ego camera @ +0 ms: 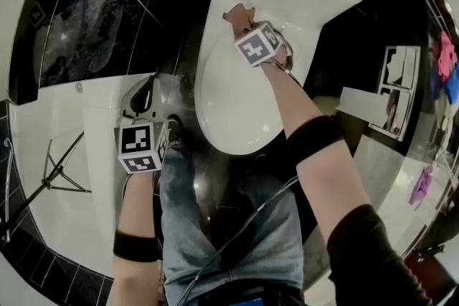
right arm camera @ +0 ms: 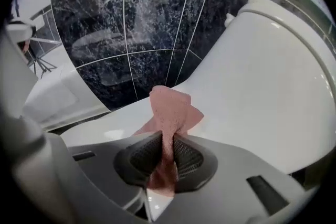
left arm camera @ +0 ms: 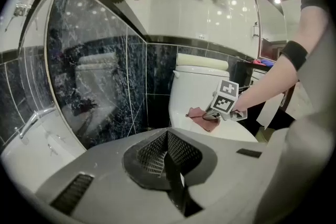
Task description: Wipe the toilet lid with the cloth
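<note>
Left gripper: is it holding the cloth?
No, the left gripper has its jaws shut on nothing, while the pink cloth is pinched in the right gripper on the toilet lid.

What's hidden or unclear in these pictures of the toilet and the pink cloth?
Right gripper view: the right hand-held gripper, shut on the pink fabric cloth, hides where cloth meets the glossy white toilet lid.
Head view: its marker cube covers its jaws and most of the cloth.
Head view's right edge: pink and blue items too small to identify.
</note>
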The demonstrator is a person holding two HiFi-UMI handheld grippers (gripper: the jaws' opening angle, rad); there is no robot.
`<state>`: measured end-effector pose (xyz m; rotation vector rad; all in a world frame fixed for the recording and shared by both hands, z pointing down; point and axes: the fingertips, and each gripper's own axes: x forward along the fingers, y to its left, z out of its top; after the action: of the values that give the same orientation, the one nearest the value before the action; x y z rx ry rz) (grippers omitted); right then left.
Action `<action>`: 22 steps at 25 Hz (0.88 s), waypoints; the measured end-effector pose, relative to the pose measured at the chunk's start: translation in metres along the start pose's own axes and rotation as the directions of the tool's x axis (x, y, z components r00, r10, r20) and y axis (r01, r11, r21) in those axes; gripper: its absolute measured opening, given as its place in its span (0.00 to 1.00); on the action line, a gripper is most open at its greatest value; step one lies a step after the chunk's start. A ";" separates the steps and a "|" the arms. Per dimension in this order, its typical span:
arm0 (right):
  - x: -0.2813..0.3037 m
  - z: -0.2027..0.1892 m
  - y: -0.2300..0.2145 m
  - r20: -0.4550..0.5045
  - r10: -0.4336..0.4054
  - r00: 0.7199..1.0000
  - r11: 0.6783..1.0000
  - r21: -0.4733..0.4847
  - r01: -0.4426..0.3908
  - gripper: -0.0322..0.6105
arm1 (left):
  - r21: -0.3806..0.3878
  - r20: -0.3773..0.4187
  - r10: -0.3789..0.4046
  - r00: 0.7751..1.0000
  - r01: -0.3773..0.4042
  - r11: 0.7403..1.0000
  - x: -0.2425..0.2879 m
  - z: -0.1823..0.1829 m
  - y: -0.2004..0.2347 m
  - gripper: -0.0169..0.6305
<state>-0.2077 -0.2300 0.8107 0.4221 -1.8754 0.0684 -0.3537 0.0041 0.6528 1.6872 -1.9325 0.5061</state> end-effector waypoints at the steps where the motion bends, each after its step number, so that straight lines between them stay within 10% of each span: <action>1: 0.007 0.001 0.005 -0.017 0.005 1.000 1.000 -0.026 -0.005 0.17 | -0.003 -0.002 0.005 1.000 -0.005 1.000 0.000 -0.002 0.006 0.03; 9: 0.024 0.015 0.054 -0.029 0.008 1.000 0.971 -0.238 -0.014 0.17 | -0.033 -0.022 0.045 0.999 -0.046 0.998 -0.012 -0.029 0.038 0.03; 22: -0.003 -0.014 0.187 -0.053 0.239 0.970 0.832 -0.504 -0.232 0.17 | -0.047 -0.030 0.066 0.997 -0.068 0.997 -0.025 -0.026 0.025 0.03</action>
<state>-0.2543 -0.0511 0.8428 -0.1771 -1.8621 -0.2628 -0.3727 0.0432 0.6598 1.5820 -1.9710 0.5017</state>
